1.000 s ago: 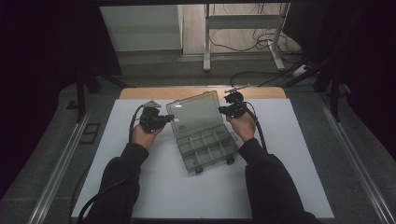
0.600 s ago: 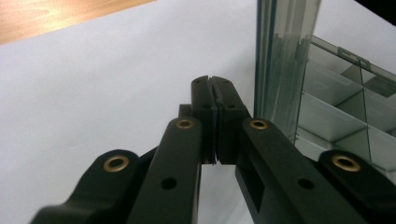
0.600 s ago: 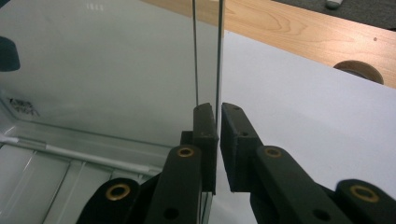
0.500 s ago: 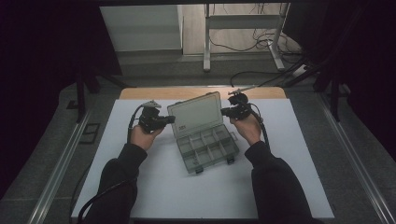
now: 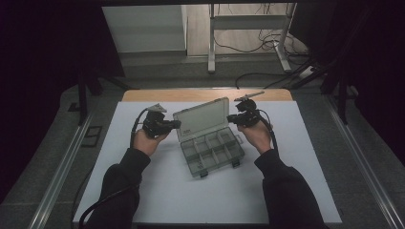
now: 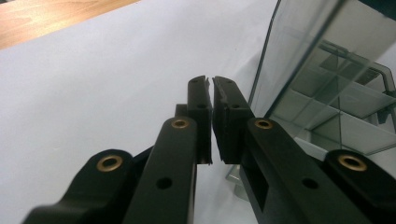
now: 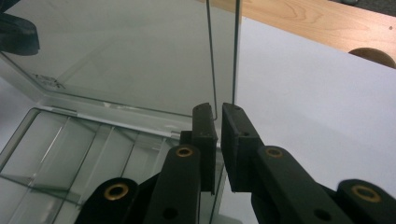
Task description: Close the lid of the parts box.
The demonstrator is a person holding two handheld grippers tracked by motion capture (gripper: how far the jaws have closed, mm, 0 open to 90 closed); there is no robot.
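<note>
**Raising the lid of the compartment box with a pinch on its side edge**

A clear plastic compartment box sits on the white table, its hinged lid standing nearly upright on the far side of the tray. The right hand-held gripper is at the lid's right edge; in the right gripper view its jaws are almost fully clenched with the lid's thin side wall running down into the narrow gap between them, so it appears to be grasping that edge, though whether the pads truly press on it is hard to tell. The left hand-held gripper is clenched on nothing, its tips just beside the lid's left edge and apparently not touching it.

To do this step well, the right hand-held gripper should swing along the arc of the hinge rather than pull straight, since a thin, slick wall probably slips out of a light pinch. The left one is best used as a stop against the box, holding the light tray from sliding on the table. The tray's compartments look empty, so tipping costs little.
</note>
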